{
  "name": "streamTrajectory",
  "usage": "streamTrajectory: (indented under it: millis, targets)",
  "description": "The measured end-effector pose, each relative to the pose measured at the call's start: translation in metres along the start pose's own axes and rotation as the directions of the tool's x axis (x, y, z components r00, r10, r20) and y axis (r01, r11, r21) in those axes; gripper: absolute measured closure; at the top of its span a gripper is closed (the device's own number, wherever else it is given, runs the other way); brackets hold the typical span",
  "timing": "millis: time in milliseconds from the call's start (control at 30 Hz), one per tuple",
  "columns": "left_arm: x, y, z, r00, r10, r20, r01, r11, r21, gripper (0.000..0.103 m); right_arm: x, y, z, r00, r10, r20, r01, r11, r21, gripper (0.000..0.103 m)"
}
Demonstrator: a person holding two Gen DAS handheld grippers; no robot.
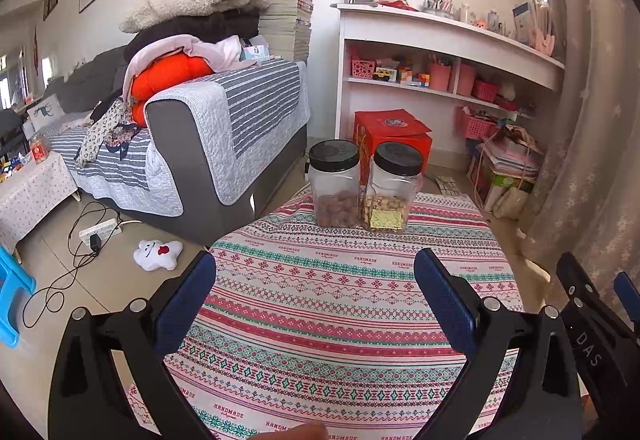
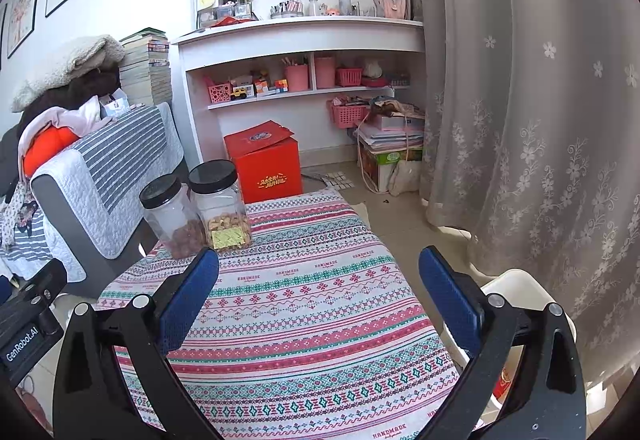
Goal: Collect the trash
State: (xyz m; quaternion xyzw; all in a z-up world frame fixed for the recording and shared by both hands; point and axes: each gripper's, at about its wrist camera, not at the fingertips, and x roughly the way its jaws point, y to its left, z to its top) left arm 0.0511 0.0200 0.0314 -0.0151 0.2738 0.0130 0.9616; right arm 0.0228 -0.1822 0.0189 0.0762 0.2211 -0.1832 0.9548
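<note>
While both the left gripper (image 1: 314, 272) and right gripper (image 2: 318, 268) hover empty with fingers spread, no trash shows on the surface (image 1: 340, 300), so either could mistakenly seize the snack jars (image 1: 360, 184) at its far edge.

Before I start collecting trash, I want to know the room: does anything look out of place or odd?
Yes: a white plush toy lies on the floor beside the sofa, near a power strip with loose trailing cables. On the table, the two jars stand upright with lids on; nothing looks spilled there.
</note>
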Motion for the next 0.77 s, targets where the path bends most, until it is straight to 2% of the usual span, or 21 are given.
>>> streamTrajectory:
  millis: [300,400,467,600,700,767]
  targets:
    - [0.0039,0.0016,-0.0014,1.000,-0.007,-0.004,0.007,1.000,-0.001,0.007,0.0020,-0.0028,-0.0020,1.000,0.009,-0.010,-0.009,1.000,0.002,0.007]
    - [0.0036,0.0011,-0.0013,1.000,-0.014,0.011,0.014,1.000,0.008,0.013,0.0027,-0.0028,-0.0026,1.000,0.011,-0.012,-0.011,1.000,-0.003,0.007]
    - [0.0035,0.0006,-0.0014,1.000,-0.026,0.010,0.026,1.000,0.010,0.013,0.0033,-0.0036,-0.0035,1.000,0.011,-0.011,-0.011,1.000,-0.005,0.007]
    - [0.0040,0.0014,-0.0002,0.999,-0.032,0.005,0.032,0.999,0.005,0.013,0.0030,-0.0049,-0.0029,1.000,0.011,-0.006,-0.011,1.000,0.002,0.007]
    - [0.0023,0.0022,0.0013,0.999,-0.033,-0.001,0.033,0.999,-0.011,0.007,0.0031,-0.0057,-0.0032,1.000,0.012,-0.007,-0.012,1.000,0.004,0.007]
    - [0.0010,0.0019,0.0012,0.999,-0.040,0.004,0.041,0.999,-0.014,0.007,0.0031,-0.0058,-0.0027,1.000,0.012,-0.007,-0.012,1.000,0.000,0.007]
